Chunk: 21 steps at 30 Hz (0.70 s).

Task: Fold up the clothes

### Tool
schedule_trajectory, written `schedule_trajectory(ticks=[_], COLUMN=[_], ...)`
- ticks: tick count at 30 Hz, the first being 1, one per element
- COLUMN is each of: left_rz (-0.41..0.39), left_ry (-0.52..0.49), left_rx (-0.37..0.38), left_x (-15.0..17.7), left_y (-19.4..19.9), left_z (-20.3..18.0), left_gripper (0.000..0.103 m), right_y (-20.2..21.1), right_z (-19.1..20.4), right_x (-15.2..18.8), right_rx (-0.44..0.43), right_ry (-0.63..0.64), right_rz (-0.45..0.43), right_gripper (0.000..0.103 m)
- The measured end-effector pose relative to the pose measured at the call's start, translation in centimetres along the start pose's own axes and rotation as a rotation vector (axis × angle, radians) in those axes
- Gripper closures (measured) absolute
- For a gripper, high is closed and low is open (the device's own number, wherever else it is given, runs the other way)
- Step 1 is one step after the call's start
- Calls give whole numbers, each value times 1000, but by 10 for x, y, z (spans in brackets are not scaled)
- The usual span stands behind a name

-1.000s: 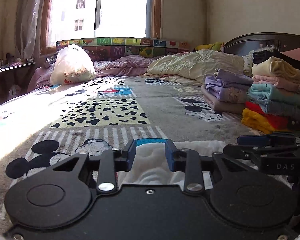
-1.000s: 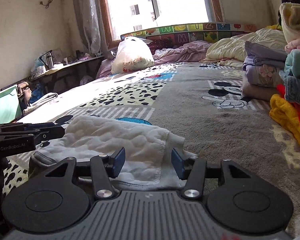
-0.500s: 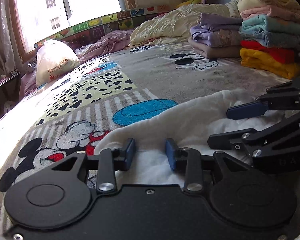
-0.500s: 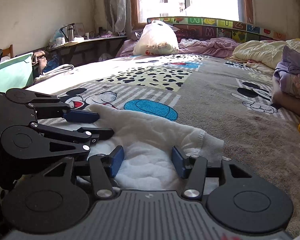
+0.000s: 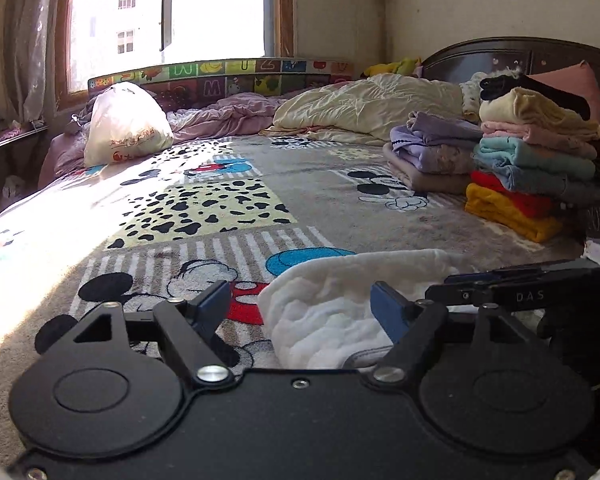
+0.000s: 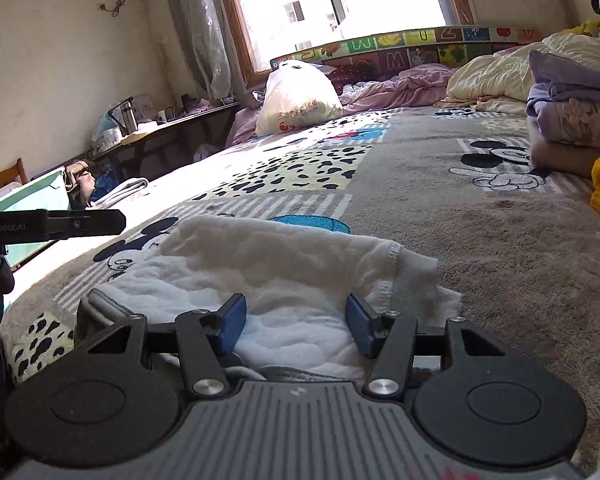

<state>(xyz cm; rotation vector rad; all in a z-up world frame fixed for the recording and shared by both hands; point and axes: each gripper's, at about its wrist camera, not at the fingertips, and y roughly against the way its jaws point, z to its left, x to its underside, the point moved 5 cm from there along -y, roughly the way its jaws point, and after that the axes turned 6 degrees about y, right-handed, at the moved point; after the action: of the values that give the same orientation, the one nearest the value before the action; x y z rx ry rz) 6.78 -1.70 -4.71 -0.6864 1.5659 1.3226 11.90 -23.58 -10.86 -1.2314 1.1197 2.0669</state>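
Both tongs [image 6: 292, 326] over white garment [image 6: 284, 264].

Pretty clearly a home bedroom: big bed [image 5: 320, 200] with a cartoon-mouse blanket, rumpled quilt [image 5: 372, 108] at 1 o'clock, sunny window [image 5: 168, 20] at 11, folded clothes [image 5: 532, 160] at 2.

The near edge of the white quilted garment [image 6: 296, 280] lay hidden behind the right gripper's [image 6: 296, 322] body, and the left gripper [image 5: 300, 308] covered its near side likewise. The stack of folded clothes [image 5: 532, 168] ran off the picture's right edge. Items on the side table [image 6: 160, 128] were too small to tell.
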Motion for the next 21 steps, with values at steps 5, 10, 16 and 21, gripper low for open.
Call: schedule_trajectory(ticks=[5,10,16,21], left_rz=[57,61,72,124], left_ry=[-370,-295,191,694], left_rx=[-139,-255,-240,-206], left_x=[39,38,34,62], left_y=[-20,-41,-32,-34], left_z=[-44,-47,-1,31], left_gripper=[21,42,44,47], right_y=[-2,-1,-2,-2], right_z=[-8,-8,-8,-9], right_x=[-2,-1,1,1], right_rx=[-39,-42,-37,-51], right_ry=[-87,-90,-71,-92], right_rz=[-10,-13,-2,-8], right_gripper=[46,45,46,46])
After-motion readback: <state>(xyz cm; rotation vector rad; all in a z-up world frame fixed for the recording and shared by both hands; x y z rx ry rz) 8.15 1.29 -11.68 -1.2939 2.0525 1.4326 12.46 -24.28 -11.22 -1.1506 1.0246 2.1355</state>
